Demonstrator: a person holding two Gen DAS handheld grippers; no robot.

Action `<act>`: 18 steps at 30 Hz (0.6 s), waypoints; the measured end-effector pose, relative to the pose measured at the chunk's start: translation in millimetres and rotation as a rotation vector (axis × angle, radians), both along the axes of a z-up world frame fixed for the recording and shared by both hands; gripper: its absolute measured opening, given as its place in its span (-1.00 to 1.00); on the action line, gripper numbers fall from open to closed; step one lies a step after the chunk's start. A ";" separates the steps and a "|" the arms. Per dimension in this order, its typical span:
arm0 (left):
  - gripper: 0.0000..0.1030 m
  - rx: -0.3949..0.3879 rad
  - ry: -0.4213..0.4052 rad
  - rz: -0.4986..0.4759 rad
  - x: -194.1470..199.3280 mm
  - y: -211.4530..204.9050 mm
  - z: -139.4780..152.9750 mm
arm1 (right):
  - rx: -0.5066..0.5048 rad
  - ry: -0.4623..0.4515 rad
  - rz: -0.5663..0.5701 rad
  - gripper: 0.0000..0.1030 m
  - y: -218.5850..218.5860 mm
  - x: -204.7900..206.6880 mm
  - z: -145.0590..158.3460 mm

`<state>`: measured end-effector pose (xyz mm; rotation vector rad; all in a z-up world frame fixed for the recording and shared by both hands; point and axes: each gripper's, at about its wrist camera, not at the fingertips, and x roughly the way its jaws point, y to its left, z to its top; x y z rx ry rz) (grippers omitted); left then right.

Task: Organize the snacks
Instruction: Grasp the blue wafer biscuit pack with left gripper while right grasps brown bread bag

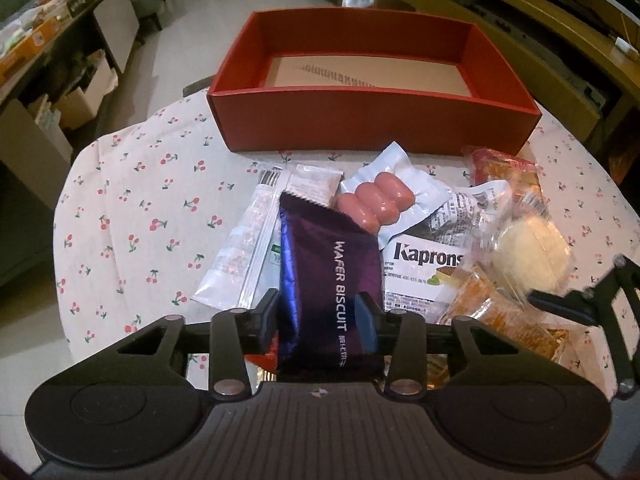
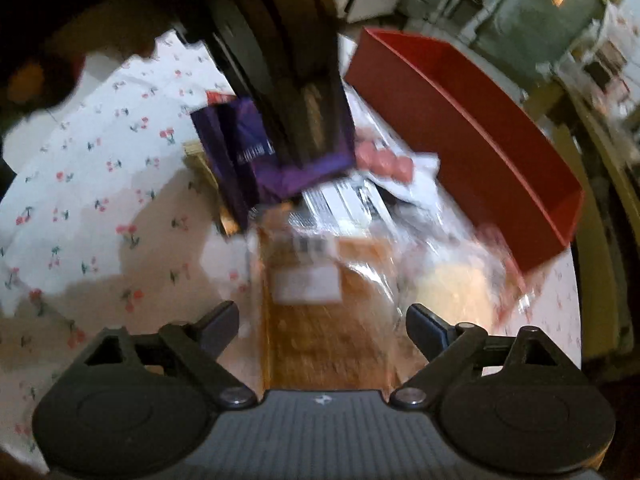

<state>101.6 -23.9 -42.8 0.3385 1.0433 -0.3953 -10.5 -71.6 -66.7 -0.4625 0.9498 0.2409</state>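
Cherry-print tablecloth [image 1: 132,184] on round table; tiled floor, shelving behind. Left gripper [image 1: 322,314] clamped on purple wafer biscuit pack [image 1: 328,276], near red box [image 1: 372,120]. Right gripper [image 2: 322,326] jaws apart above snack pile.

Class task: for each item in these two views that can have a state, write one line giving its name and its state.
Red box: open, empty.
Purple wafer biscuit packet: sealed, pinched between left gripper pads.
Sausage pack: sealed, lying on pile.
Kaprons packet: sealed, partly covered.
Right gripper: open above orange packet.
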 end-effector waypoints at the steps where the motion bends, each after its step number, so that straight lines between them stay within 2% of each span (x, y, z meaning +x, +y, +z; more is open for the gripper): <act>1: 0.36 0.003 0.002 -0.007 0.2 -2.0 -1.0 | 0.005 0.004 0.001 1.00 -0.2 3.4 -0.1; 2: 0.64 0.008 0.001 -0.010 0.4 -4.0 -2.6 | 0.020 0.007 0.000 1.00 -1.7 7.1 -0.8; 5: 0.67 0.049 -0.005 -0.013 0.8 -7.7 -10.0 | 0.075 0.036 -0.001 0.98 -10.6 11.3 -2.0; 6: 0.64 0.054 -0.005 -0.011 0.5 -7.5 -10.7 | 0.070 0.036 -0.002 0.73 -13.8 8.4 -0.8; 8: 0.38 0.057 -0.014 -0.009 -0.5 -5.8 -8.4 | 0.120 0.077 -0.034 0.52 -26.1 5.8 2.4; 11: 0.11 0.036 -0.008 -0.003 -1.7 -3.9 -4.0 | 0.188 0.101 -0.078 0.38 -40.0 -0.8 7.0; 14: -0.10 0.014 0.000 0.007 -3.3 -3.1 0.3 | 0.259 0.120 -0.123 0.33 -50.4 -7.5 11.4; 18: -0.25 -0.019 0.013 0.030 -3.8 2.9 4.9 | 0.312 0.105 -0.166 0.31 -58.4 -18.2 21.4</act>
